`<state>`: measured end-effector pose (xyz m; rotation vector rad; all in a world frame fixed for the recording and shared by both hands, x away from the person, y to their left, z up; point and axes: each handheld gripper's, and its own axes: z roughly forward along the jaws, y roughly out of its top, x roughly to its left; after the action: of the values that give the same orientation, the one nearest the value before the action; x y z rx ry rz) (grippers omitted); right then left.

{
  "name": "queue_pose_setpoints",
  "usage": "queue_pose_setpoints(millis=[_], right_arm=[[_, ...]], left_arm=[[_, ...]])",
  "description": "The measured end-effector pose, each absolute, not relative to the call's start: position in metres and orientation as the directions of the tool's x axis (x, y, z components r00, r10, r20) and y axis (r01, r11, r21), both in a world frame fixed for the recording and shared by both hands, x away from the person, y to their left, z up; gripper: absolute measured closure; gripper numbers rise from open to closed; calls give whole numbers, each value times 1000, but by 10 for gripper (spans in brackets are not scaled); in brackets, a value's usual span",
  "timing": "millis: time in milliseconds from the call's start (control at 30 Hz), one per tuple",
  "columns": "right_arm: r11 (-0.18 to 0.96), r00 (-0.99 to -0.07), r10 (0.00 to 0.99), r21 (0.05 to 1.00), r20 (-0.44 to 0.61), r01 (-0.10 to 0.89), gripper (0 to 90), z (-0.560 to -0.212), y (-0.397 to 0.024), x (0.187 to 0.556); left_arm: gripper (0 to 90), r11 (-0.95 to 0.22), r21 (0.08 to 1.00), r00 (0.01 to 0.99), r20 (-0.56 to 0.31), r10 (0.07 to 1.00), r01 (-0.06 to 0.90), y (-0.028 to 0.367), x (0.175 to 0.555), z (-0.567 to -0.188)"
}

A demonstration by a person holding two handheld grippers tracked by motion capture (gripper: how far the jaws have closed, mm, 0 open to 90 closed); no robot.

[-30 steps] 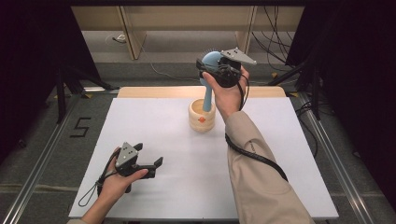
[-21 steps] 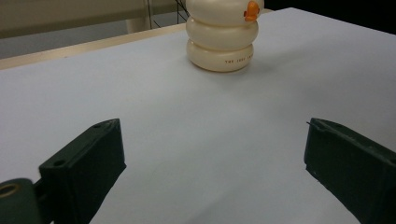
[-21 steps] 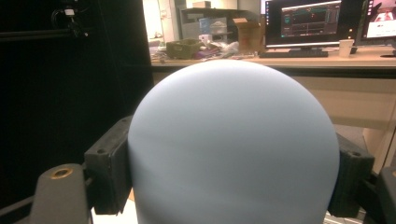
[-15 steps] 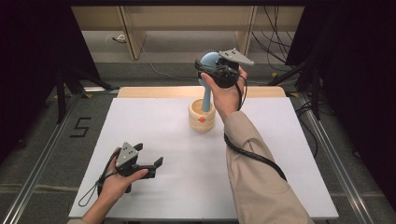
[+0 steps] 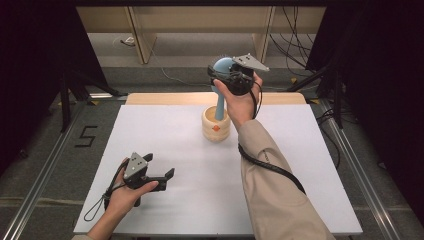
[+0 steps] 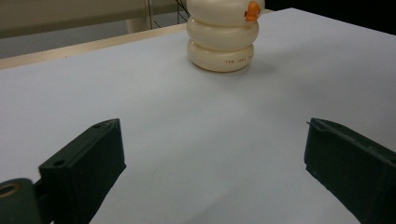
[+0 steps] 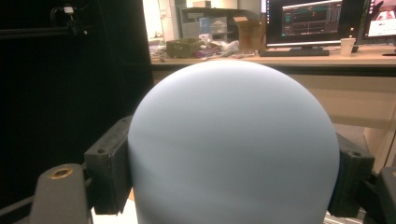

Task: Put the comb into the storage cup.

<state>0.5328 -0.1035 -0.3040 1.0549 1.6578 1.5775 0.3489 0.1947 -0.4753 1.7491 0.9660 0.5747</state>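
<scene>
1. The right gripper (image 5: pixel 220 76) is raised above the far middle of the white table (image 5: pixel 310 165), its jaws clamped on the round head of a pale blue brush (image 7: pixel 233 144).
2. The brush's handle (image 5: pixel 219 106) runs down into a cream ringed holder (image 5: pixel 216 125) that stands on the table.
3. The holder bears a small orange mark (image 6: pixel 252 10).
4. The left gripper (image 5: pixel 162 179) rests at the near left, jaws spread wide with nothing between them, well apart from the holder.

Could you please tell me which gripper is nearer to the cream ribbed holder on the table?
The right. The right gripper is above the holder, clamping the blue brush that stands in it. The left gripper, open, rests near the table's front left.
</scene>
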Motion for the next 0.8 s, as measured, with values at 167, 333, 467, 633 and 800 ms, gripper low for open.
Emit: queue_pose_setpoints(millis=[167,333,467,633,800], right_arm=[[-26,-495,864,990,92,138,213,-308,-103,534],[-21,-492,866,991,86,135,213,-310,-102,535],[-14,-492,867,990,81,138,213,-313,-100,535],[-6,-493,866,990,77,143,213,-316,-99,537],[-3,-492,867,989,77,150,213,-319,-99,538]], left_arm=[[45,-166,926,565,-61,823,340,195,349,-475],[45,-166,925,565,-61,823,341,195,349,-476],[45,-164,926,564,-62,823,341,195,349,-476],[45,-165,926,566,-62,822,341,195,349,-476],[45,-166,925,566,-61,822,341,195,349,-476]])
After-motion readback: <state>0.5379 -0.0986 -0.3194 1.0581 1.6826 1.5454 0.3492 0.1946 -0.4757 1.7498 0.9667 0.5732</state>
